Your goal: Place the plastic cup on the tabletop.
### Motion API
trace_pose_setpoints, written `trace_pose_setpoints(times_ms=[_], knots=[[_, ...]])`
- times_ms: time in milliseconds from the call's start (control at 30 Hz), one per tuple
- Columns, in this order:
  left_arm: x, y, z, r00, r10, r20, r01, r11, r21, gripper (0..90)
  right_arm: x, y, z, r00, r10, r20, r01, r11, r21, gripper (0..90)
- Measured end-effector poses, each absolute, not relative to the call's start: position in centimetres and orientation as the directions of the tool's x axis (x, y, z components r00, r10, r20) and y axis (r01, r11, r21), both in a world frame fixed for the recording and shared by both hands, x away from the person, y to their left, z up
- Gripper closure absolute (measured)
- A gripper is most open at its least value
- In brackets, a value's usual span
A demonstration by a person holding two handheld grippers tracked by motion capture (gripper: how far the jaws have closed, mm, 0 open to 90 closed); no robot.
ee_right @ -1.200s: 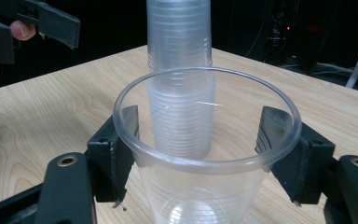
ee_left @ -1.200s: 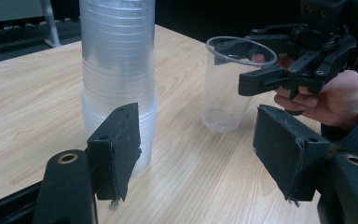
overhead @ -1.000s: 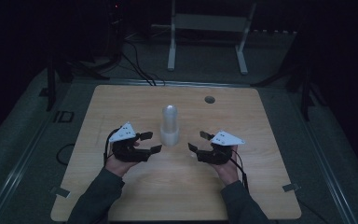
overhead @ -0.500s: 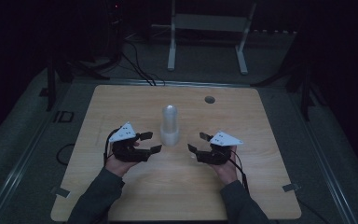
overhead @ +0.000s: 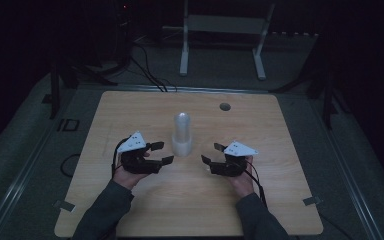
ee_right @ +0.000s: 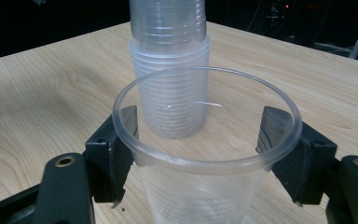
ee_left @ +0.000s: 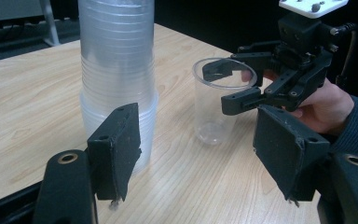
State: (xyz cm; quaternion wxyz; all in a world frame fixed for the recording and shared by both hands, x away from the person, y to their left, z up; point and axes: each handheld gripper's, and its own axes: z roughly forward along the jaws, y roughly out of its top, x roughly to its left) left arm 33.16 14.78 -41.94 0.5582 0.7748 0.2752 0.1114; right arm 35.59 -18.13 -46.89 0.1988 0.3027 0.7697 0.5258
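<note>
Shows a stack of clear plastic cups [overhead: 182, 134] upright near the middle of the wooden surface [overhead: 280, 200], with a single clear plastic cup [ee_left: 214, 107] standing just beside it on the right-hand side.

Catches the right gripper [overhead: 211, 152] held level and low, aimed inward at the stack, its jaws set against opposite sides of the single cup just under the rim, pinching it; the cup's base looks to rest on the wood.

Finds the left gripper [overhead: 164, 153] mirrored on the other side, also level and aimed inward, jaws spread with nothing between them, tips near the foot of the stack but apart from it.

Has both forearms entering from the near edge in dark sleeves, the left hand [overhead: 130, 172] and right hand [overhead: 240, 177] wrapped round the gripper bodies, a grey three-cornered plate atop each.

Leaves bare wood on every side of the stack, a small round hole [overhead: 225, 106] towards the far edge, and a white metal frame [overhead: 220, 25] on the dark floor beyond.
</note>
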Motion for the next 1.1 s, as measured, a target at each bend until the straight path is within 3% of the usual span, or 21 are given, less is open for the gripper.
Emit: trace_pose_setpoints(times_ms=[1100], knots=[[33.14, 14.85, -42.01, 0.823, 0.552, -0.137, 0.305, -0.225, 0.926, 31.8, 35.91, -18.00, -47.79, -0.736, 0.677, 0.010, 0.276, 0.285, 0.918, 26.4]])
